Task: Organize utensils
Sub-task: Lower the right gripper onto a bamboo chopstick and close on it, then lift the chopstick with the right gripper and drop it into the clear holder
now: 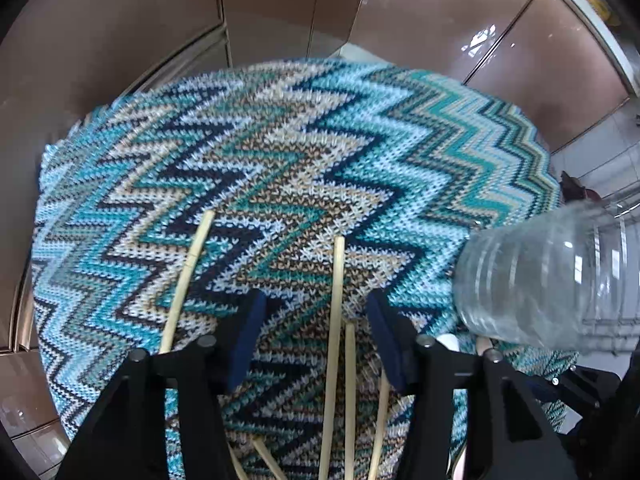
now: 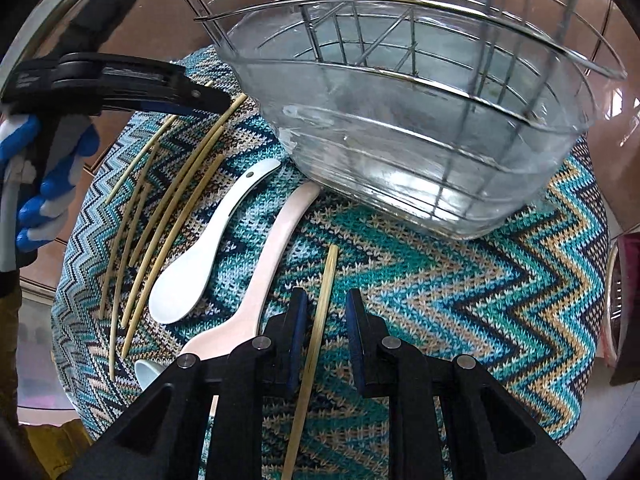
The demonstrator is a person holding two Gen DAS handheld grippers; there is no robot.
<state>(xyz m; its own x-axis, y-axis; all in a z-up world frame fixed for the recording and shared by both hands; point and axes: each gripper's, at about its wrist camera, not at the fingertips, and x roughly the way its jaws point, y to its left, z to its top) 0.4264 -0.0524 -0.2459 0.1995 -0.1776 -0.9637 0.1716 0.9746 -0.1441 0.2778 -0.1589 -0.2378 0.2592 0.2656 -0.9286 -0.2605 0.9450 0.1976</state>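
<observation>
Left wrist view: the left gripper [image 1: 316, 320] hangs with jaws apart over pale bamboo chopsticks [image 1: 335, 320] lying on the zigzag-knit teal counter [image 1: 280, 140]. Right wrist view: the right gripper [image 2: 326, 320], jaws apart, straddles a single bamboo chopstick [image 2: 320, 320] beside a white ceramic spoon [image 2: 200, 256] and a pale pink ceramic spoon [image 2: 264, 280], near the clear glass bowl [image 2: 420, 148].

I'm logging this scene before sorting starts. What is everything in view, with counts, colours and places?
Chopsticks: about seven, pale bamboo; most loose at mat's left, one between right gripper's fingers.
White spoon: one, left of centre.
Pale pink spoon: one, beside it, handle toward basket.
Small white spoon: one, partly hidden, near edge.
Basket: one, chrome wire, far side, clear plastic tray inside.
Mat: one, teal zigzag knit, under everything.
Left gripper: black, open above chopsticks.
Right gripper: black, open.
</observation>
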